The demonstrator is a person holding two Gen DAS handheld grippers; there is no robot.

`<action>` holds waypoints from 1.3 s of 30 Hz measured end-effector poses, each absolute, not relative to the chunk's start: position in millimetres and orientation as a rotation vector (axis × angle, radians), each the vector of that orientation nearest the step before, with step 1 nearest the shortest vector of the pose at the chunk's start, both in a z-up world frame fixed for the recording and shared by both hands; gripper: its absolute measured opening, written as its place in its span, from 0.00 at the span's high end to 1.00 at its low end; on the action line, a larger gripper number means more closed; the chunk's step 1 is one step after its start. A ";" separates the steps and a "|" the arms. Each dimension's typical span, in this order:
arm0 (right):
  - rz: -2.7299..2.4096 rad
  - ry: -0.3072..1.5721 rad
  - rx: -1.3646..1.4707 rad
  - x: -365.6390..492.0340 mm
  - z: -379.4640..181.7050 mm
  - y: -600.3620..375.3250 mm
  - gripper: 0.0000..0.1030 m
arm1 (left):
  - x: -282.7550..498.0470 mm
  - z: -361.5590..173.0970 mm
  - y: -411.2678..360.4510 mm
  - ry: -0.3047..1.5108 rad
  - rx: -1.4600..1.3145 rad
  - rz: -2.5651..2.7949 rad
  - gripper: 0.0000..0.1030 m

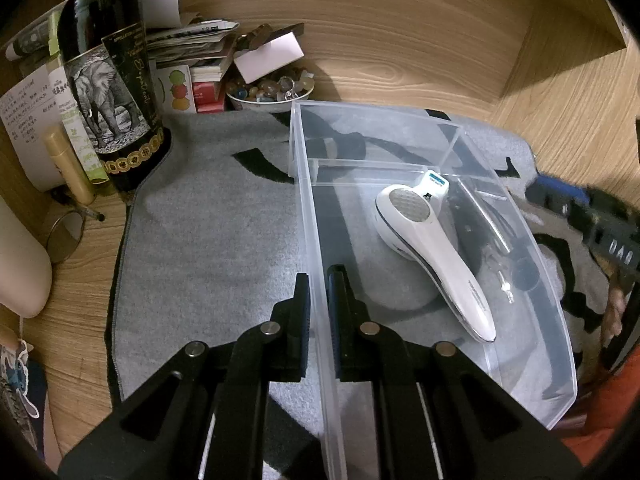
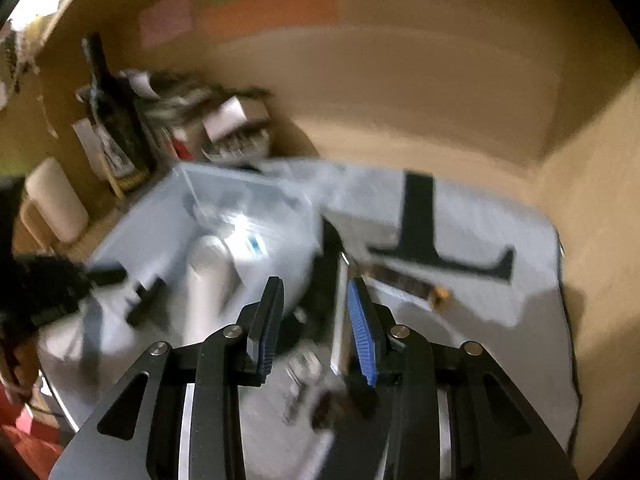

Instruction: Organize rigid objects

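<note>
Left claw (image 1: 318,300) is clamped on the near left wall of the clear bin (image 1: 316,208), steadying it on the grey mat (image 1: 208,240) that covers the desk. Inside lies the white handheld device (image 1: 428,248), beside dark, unclear items. Right claw (image 2: 316,320) hangs apart over the bin's right edge, empty, blurred. Keep the left grip firm and level so the bin cannot skid.

Readable only in part: "DAB" in pale letters on the black gripper body (image 1: 612,236) at the right edge. Gold script on the dark elephant-label bottle (image 1: 108,80), far left, too small to make out. Handwritten note (image 1: 28,116) beside it and the white handheld device (image 1: 432,248) lettering illegible.
</note>
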State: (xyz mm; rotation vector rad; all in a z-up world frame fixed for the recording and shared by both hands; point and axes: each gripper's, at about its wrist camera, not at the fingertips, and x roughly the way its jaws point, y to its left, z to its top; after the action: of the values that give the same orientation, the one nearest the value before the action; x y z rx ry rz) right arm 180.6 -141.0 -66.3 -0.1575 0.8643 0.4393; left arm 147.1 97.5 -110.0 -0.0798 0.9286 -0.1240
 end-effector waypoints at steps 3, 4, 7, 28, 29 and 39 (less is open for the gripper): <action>0.419 0.919 -0.145 172.7 -83.1 -150.9 0.70 | 146.8 -109.7 97.2 0.929 -0.077 -0.122 0.91; 0.415 0.941 -0.137 169.4 -89.9 -153.8 0.70 | 147.1 -109.8 97.1 0.929 -0.076 -0.121 0.91; 0.412 0.982 -0.120 165.0 -103.4 -158.7 0.70 | 147.8 -110.0 96.6 0.930 -0.073 -0.119 0.91; 0.407 0.869 -0.073 168.9 -73.2 -159.4 0.83 | 148.3 -111.2 96.7 0.933 -0.075 -0.118 0.91; 0.409 0.862 -0.070 169.6 -71.3 -158.5 0.83 | 148.4 -111.2 96.6 0.933 -0.075 -0.118 0.92; 0.562 0.739 -0.074 166.1 -33.5 -116.5 0.83 | 148.1 -111.1 98.3 0.930 -0.083 -0.121 0.91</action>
State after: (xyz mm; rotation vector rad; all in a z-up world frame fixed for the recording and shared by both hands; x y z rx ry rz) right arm 166.1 -116.5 -33.5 -0.0736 0.7390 0.5624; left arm 148.1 98.3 -111.1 -0.0833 0.9299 -0.1213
